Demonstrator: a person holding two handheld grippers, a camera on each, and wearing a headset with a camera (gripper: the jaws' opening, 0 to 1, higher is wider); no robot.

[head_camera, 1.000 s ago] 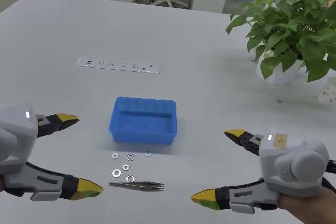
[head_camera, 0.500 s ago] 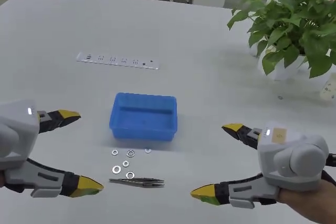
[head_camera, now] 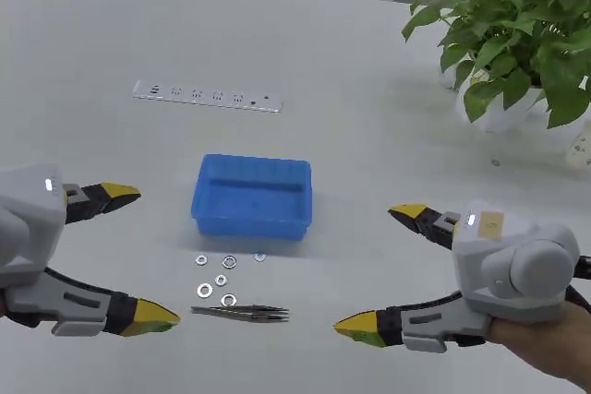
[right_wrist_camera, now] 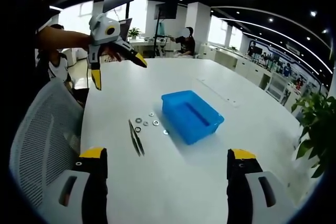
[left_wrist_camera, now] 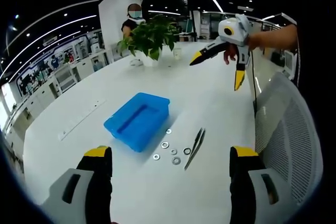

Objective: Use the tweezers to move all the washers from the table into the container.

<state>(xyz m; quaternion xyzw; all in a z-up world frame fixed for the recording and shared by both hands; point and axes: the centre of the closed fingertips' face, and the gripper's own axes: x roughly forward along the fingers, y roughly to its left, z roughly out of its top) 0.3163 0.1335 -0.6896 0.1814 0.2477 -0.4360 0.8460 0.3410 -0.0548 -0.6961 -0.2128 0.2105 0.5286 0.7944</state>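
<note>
Lower left of frame: your left gripper [head_camera: 150, 256], jaws spread wide, holding nothing. Centre: blue container [head_camera: 251, 198]. Washers [head_camera: 222, 277] loose on table [head_camera: 369, 89] just below it. Tweezers [head_camera: 242, 312] lie flat just below washers. Lower right: your right gripper [head_camera: 369, 269], jaws wide, empty.

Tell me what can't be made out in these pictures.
Washers: head view, too small to count surely.
Tweezers: head view, too thin to tell the tip end.
Container floor: left gripper view, its near wall hides part.
Plant: head view, right edge cuts it off.
</note>
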